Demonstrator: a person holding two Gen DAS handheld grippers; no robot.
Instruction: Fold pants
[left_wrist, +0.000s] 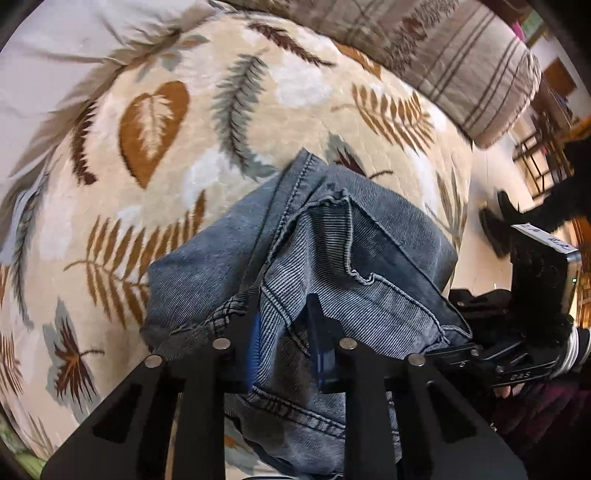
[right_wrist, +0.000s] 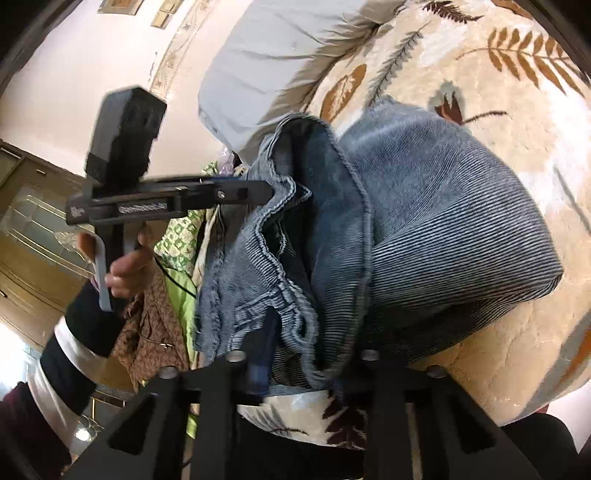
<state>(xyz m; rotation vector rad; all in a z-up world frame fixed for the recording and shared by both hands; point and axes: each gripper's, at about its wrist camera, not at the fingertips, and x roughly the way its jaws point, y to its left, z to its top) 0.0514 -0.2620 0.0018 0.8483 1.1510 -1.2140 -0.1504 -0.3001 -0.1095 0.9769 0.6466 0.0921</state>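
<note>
The blue denim pants (left_wrist: 332, 251) lie bunched and partly folded on a cream blanket with a leaf pattern (left_wrist: 166, 155). My left gripper (left_wrist: 286, 350) is shut on a fold of the denim near its hem. My right gripper (right_wrist: 303, 362) is shut on another bunched edge of the pants (right_wrist: 424, 229). In the left wrist view the right gripper (left_wrist: 476, 350) shows at the right edge, beside the cloth. In the right wrist view the left gripper (right_wrist: 266, 192) reaches in from the left and grips the denim edge.
A striped brown cushion (left_wrist: 461, 62) lies at the far right of the bed. A pale grey pillow (right_wrist: 266, 74) lies beyond the pants. Green and brown clothes (right_wrist: 166, 280) are piled at the bed's left side. A person's dark shoes (left_wrist: 498, 221) stand on the floor.
</note>
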